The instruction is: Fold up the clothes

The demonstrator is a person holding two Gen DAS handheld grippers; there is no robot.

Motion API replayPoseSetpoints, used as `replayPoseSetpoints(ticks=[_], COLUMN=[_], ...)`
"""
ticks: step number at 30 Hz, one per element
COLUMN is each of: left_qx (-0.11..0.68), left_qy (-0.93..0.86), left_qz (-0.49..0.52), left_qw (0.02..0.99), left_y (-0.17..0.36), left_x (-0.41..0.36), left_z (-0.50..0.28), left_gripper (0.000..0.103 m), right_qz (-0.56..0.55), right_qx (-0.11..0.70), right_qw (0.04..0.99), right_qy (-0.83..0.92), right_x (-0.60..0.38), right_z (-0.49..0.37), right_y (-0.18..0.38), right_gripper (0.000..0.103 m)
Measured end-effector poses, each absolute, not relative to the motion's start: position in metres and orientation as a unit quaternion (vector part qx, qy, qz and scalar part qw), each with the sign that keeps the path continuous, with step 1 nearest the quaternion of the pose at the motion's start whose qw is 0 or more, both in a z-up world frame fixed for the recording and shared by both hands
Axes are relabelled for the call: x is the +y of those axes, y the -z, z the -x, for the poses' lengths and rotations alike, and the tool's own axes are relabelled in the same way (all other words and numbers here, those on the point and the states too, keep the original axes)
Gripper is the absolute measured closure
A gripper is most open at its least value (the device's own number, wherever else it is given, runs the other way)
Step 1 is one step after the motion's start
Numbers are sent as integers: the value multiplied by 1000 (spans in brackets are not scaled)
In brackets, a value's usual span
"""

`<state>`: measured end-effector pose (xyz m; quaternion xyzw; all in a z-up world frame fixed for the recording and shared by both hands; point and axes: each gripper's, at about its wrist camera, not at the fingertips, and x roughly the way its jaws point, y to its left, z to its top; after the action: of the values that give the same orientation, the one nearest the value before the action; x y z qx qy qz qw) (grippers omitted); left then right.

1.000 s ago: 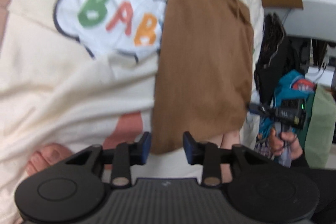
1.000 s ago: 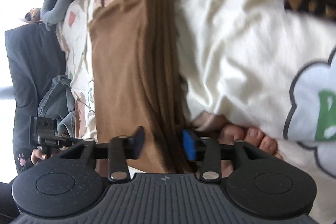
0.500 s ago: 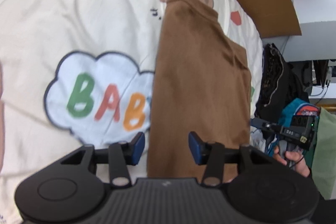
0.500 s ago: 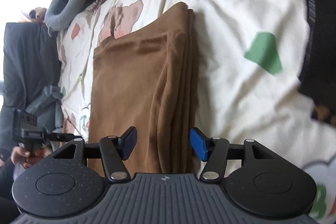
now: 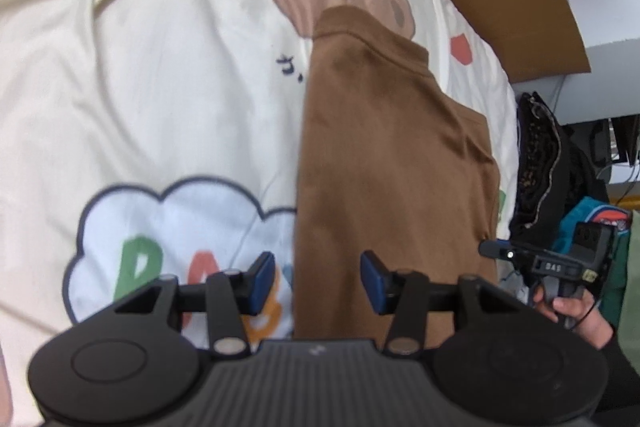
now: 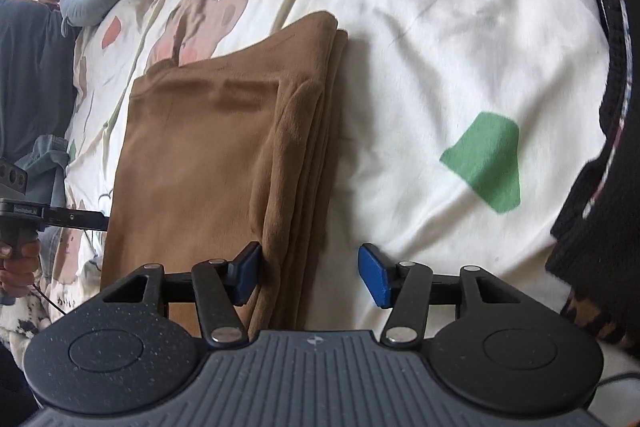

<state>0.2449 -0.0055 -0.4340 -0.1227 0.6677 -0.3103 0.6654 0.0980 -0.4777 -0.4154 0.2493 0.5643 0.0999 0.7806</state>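
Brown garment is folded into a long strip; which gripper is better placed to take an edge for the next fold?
Probably right: the right gripper is open, straddling the layered edge of the brown garment. The left gripper, also open, spans its single-fold edge.

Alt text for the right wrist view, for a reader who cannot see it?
A folded brown garment lies flat on a cream printed bedsheet, its stacked edges facing the open right claw, which holds nothing. The other hand grips the left claw's handle at far left.
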Motion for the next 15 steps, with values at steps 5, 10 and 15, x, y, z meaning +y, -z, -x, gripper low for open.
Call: replayPoseSetpoints(ticks=[5, 10, 15], left_qx=[654, 643, 636], left_qy=[313, 314, 318], left_qz=[118, 124, 136], left_qw=[679, 687, 690], left_y=[436, 440, 442], left_x=[-13, -19, -23], left_z=[-259, -274, -283], left_gripper=[54, 55, 55], right_qz=[-267, -298, -331], right_qx=[552, 540, 529], right_qw=[783, 781, 775], right_qy=[-101, -100, -101], right_x=[-485, -493, -500], right_z=[-110, -120, -133], right_y=[416, 422, 430], right_gripper=[49, 55, 58])
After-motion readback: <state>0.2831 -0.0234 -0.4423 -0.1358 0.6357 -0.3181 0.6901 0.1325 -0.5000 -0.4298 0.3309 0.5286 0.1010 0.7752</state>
